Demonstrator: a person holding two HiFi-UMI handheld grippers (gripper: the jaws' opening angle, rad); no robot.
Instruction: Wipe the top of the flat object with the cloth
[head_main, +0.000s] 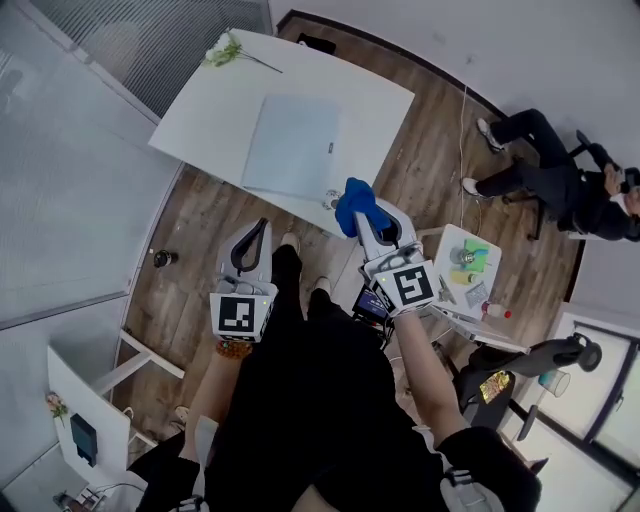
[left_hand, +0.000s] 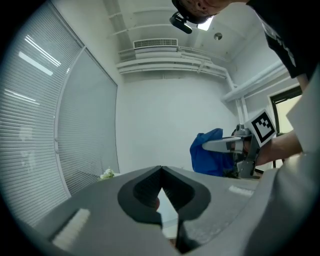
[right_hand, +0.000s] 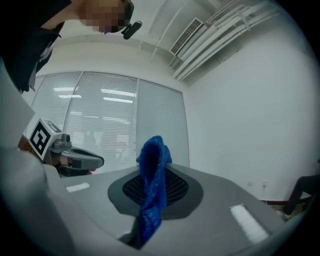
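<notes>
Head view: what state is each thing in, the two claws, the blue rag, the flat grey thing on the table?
Left claw: shut, empty.
Right claw: shut on the blue cloth.
Blue cloth: bunched up, pinched in that claw.
Laptop: lid closed, lying flat on the white table.
Flower sprig: lying at the table's corner.

**Bright, even light, heavy fisheye**

Ceiling light filled the room evenly, shadows soft. The white table (head_main: 370, 110) glared slightly. Both gripper views bent strongly and darkened at the corners; their near jaws were blurred.
</notes>
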